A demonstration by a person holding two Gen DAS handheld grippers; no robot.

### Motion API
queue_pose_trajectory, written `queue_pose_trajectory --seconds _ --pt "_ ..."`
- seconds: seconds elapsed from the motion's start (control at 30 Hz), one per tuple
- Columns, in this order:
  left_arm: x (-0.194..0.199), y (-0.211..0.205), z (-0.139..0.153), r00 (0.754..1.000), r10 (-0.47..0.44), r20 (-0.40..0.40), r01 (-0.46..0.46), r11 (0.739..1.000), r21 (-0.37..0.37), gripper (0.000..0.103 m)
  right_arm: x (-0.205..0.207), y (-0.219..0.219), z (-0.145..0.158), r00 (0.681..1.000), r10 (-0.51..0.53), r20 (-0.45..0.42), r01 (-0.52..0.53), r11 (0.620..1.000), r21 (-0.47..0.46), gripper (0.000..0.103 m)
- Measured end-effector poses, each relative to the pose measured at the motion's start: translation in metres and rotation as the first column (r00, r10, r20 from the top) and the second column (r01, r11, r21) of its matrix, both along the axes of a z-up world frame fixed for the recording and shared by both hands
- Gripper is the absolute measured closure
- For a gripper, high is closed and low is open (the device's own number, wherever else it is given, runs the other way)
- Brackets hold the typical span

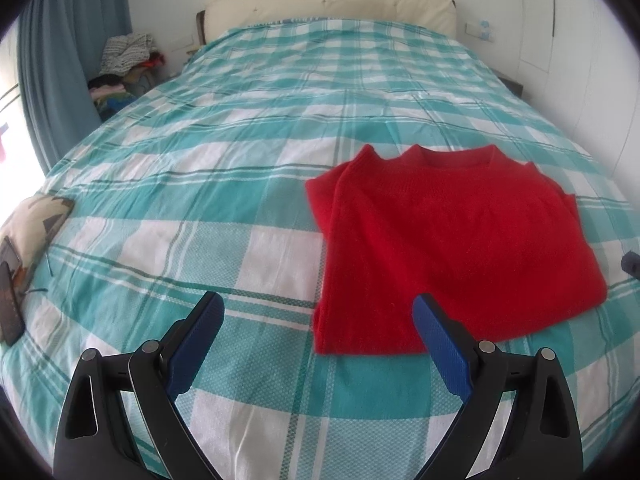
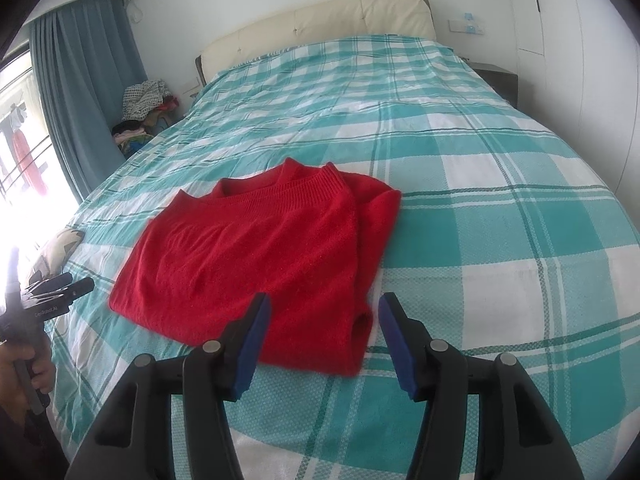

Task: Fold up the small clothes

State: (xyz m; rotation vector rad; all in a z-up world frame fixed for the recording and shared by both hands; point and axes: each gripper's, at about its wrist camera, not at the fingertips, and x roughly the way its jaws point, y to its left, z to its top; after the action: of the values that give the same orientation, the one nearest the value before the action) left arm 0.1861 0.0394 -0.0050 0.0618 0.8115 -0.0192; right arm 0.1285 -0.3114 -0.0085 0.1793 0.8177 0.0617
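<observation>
sweater: red knit sweater [image 2: 256,260] laid flat on bed [image 2: 500,240], long axis hem-to-collar, pointing away
left gripper [image 1: 318,312]: jaws open, empty, hem corner between
right gripper [image 2: 322,312]: jaws parted, empty, hem corner just ahead
nearer: judged about equal

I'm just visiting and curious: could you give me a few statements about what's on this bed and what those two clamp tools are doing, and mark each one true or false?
1. The red sweater lies on a teal and white checked bedcover. True.
2. The right gripper is clamped on the sweater. False: its jaws stand apart, nothing pinched between them.
3. The sweater's sleeves are spread out wide. False: they are folded in over the body.
4. The left gripper is open and holds nothing. True.
5. A pile of clothes sits beside the bed near the blue curtain. True.
</observation>
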Motion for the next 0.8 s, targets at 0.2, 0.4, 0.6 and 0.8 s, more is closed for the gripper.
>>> queue_pose_trajectory --seconds 0.2,0.4,0.6,0.8 --pt "0.0033 -0.0056 -0.0046 0.999 -0.02 -0.025 0.02 1.0 0.014 0.007 0.0053 0.0054 -0.008 0.999 0.024 -0.033 -0.024 1.0 -0.013 0.047" --pt "0.0028 -0.0069 -0.0047 0.999 -0.027 -0.036 0.028 1.0 0.014 0.007 0.0056 0.0076 -0.0088 0.999 0.03 -0.034 -0.031 0.999 -0.018 0.047" --pt "0.0041 -0.0063 -0.0079 0.998 -0.023 -0.054 0.024 1.0 0.017 0.007 0.006 0.007 -0.0104 0.999 0.027 -0.041 -0.027 1.0 -0.006 0.047" --pt "0.0046 -0.0037 -0.0091 0.998 -0.015 -0.06 0.016 1.0 0.016 0.007 0.0058 0.0075 -0.011 0.999 0.029 -0.041 -0.029 1.0 -0.004 0.047"
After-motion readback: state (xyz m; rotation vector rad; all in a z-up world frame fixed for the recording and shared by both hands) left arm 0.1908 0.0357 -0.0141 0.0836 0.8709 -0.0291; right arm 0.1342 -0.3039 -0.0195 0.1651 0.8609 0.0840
